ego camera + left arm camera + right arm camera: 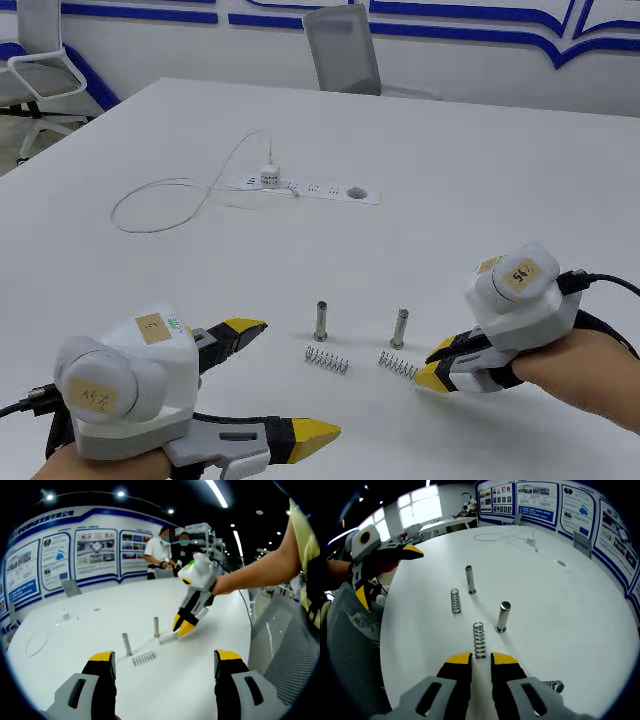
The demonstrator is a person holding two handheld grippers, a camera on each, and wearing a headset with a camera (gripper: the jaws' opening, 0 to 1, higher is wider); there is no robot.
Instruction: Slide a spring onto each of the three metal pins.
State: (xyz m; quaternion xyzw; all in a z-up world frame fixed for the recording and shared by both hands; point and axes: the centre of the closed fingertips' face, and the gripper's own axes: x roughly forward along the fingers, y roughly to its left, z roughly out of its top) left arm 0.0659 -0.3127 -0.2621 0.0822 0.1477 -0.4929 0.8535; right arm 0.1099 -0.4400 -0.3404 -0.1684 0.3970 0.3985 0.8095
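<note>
— Where do the springs lie?
— Both flat on the white table (480, 170). The near spring (479, 640) is just beside the nearer pin (503, 616), one end right at the tips of the right gripper (481, 658). The far spring (455, 601) is just beside the other pin (469, 580). Both pins upright, bare
— Right gripper's fingers?
— Narrow gap between them, a little wider than the spring. Not clamped on it
— And the left?
— The left gripper (296, 378) hovers low over the table, apart from pins and springs. Fingers spread wide, nothing between them. Farther back, a power strip (300, 187) with a looped cable (160, 205)
</note>
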